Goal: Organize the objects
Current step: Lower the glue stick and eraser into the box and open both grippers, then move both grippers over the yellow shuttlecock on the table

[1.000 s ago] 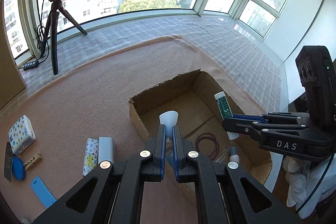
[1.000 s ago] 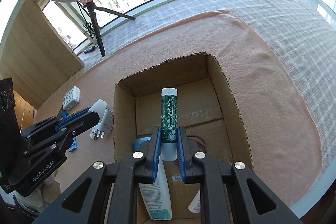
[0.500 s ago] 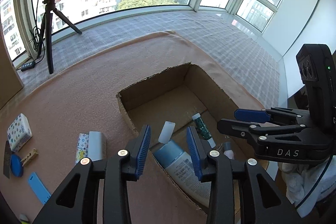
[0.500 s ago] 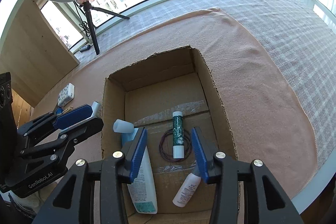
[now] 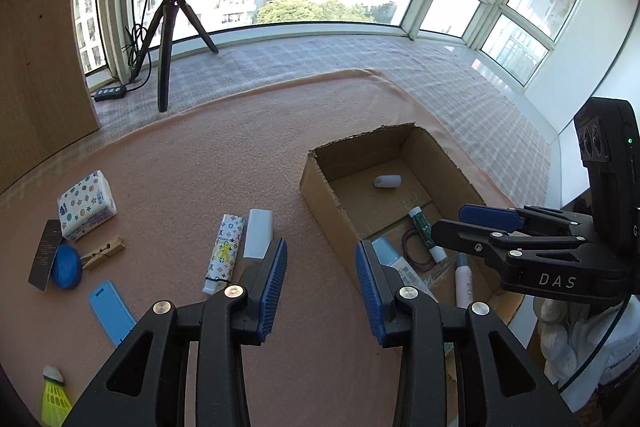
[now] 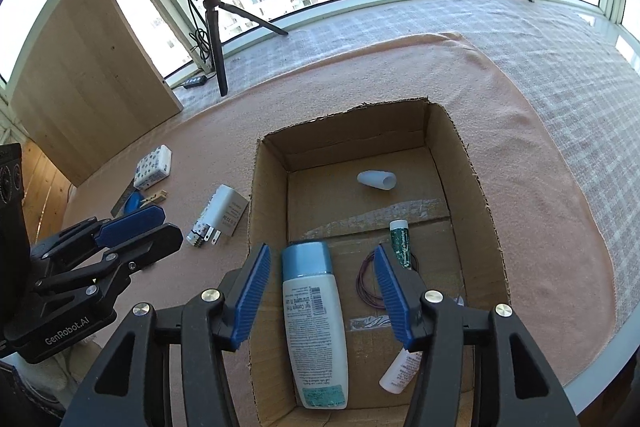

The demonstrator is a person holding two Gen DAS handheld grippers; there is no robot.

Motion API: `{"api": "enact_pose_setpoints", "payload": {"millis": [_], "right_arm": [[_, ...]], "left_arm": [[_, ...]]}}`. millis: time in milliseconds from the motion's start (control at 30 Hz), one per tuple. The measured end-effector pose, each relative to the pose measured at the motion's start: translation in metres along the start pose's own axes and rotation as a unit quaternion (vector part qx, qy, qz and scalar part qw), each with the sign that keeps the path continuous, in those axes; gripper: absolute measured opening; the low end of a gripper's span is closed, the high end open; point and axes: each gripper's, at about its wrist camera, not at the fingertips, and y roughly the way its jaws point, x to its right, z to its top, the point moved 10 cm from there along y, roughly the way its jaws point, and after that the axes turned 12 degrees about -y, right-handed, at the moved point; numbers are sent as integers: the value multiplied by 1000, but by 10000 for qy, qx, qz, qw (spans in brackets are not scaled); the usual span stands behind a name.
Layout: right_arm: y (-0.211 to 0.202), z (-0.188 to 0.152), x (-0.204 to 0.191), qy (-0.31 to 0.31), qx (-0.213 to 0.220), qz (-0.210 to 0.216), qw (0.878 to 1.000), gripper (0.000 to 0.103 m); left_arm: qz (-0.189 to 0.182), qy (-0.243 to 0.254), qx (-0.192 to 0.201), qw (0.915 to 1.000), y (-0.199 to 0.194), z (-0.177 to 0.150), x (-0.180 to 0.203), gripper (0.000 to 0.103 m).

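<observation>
Newly dropped white cap (image 6: pixel 376 181) inside cardboard box (image 6: pixel 478 187); "DAS" right hand-held gripper (image 5: pixel 474 227).

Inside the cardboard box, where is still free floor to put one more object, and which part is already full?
In the cardboard box, the free floor is the far half, around the small white cap, up to the far wall. The right side beyond the green tube is also bare. The near half is crowded: the large white bottle, the purple rubber bands and the small white bottle.
</observation>
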Motion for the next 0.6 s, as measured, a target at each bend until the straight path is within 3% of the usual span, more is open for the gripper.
{"api": "enact_pose_setpoints", "payload": {"millis": [367,600], "right_arm": [[17,11,-59,-384,-46,421,9984,50],[35,21,-97,-515,-253,779,9953,50]], "left_arm": [[639,-762,10,9950,-35,-32,-122,39],[835,-1174,58,9896,-51,-45,-170,39]]}}
